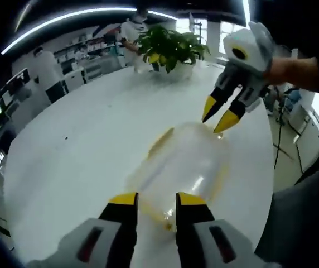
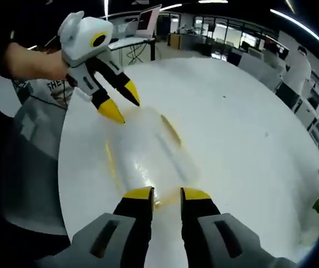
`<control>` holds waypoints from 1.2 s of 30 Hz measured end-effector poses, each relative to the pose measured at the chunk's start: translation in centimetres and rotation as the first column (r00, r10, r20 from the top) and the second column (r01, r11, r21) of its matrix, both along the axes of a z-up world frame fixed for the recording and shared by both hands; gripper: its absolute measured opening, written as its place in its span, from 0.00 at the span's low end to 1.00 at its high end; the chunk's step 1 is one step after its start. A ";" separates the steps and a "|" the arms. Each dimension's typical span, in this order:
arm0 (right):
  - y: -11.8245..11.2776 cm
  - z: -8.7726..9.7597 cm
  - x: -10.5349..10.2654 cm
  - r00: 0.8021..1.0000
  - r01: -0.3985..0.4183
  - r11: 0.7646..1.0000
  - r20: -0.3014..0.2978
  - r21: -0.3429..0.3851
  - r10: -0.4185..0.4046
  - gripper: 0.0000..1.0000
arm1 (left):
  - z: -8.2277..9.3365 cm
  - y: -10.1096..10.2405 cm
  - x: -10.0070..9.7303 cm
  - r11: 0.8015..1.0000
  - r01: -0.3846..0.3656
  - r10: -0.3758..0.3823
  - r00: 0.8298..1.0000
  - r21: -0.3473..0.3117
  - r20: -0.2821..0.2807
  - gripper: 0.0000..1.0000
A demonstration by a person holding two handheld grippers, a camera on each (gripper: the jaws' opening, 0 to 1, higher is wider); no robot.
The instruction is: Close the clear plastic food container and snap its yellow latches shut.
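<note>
The clear plastic food container (image 1: pixel 184 162) lies on the round white table (image 1: pixel 81 145), long axis pointing away from me. A yellow latch (image 1: pixel 160 142) runs along its left side. My left gripper (image 1: pixel 156 200) is open at its near end, a yellow bit of the container between the jaws. My right gripper (image 1: pixel 218 114) comes in from the upper right, open, tips just over the far end. In the right gripper view the container (image 2: pixel 143 153) stretches from my right gripper (image 2: pixel 167 195) to the left gripper (image 2: pixel 122 105), with a yellow latch (image 2: pixel 170 129) along its side.
A potted green plant (image 1: pixel 170 47) stands at the far side of the table. The person's body (image 1: pixel 301 223) is beyond the table's right edge. Desks, chairs and other people fill the office behind. Bare tabletop (image 2: pixel 243 134) spreads beside the container.
</note>
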State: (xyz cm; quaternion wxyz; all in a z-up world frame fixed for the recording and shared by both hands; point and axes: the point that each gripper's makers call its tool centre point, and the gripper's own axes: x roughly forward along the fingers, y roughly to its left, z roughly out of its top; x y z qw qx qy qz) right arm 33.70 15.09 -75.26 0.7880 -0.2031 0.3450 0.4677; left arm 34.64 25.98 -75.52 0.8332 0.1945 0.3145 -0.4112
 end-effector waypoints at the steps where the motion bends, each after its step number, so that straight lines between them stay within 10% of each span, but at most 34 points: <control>1: 0.1 0.2 0.1 1.000 -0.003 1.000 0.005 0.007 0.003 0.12 | 0.2 -0.2 0.1 1.000 0.005 -0.005 1.000 -0.004 0.005 0.19; 14: 5.6 -0.5 1.3 0.982 -0.173 0.984 0.065 -0.031 0.175 0.00 | 0.0 -4.6 -1.9 0.969 0.245 -0.246 0.969 0.022 0.015 0.17; 36: 5.6 -1.0 4.0 0.984 -0.178 0.983 -0.036 -0.041 0.177 0.08 | -0.4 -5.6 -4.0 0.948 0.316 -0.316 0.949 0.022 -0.004 0.32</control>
